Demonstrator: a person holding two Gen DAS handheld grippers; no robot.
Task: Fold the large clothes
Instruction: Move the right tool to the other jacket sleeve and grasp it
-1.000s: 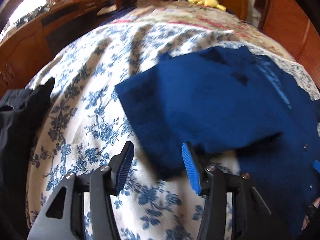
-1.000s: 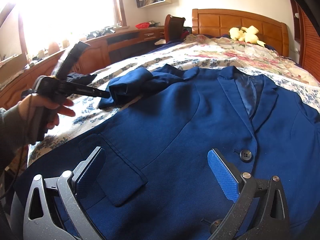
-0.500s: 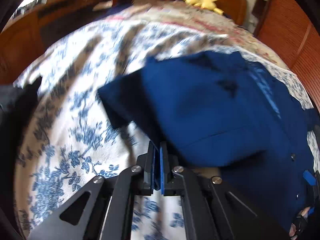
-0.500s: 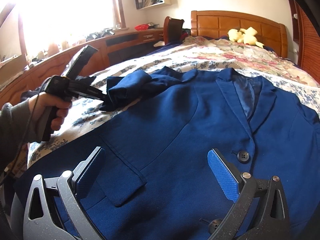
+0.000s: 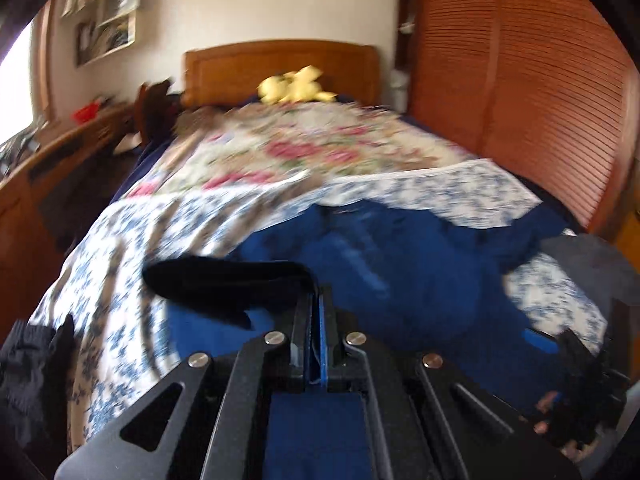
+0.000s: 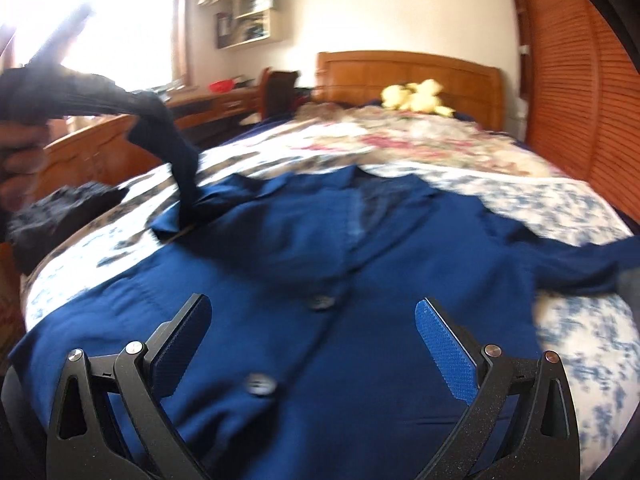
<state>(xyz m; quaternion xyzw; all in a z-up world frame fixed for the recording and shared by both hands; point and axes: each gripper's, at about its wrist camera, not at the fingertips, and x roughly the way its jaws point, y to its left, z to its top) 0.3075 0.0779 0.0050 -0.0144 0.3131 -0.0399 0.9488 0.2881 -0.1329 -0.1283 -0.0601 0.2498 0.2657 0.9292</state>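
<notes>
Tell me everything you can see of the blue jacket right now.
The blue jacket is a navy blazer of woven, suit-like cloth, lying front up on the floral bedspread. Lapels and collar point toward the headboard; two dark buttons show down the front. One sleeve trails off to the right. The other sleeve is lifted off the bed, pinched in the shut left gripper. The right gripper hovers open over the lower front, apparently not touching it.

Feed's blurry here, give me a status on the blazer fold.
Left gripper shut on sleeve, lifted. Right gripper open over navy blazer. Black garment beside it, clear of blazer.
</notes>
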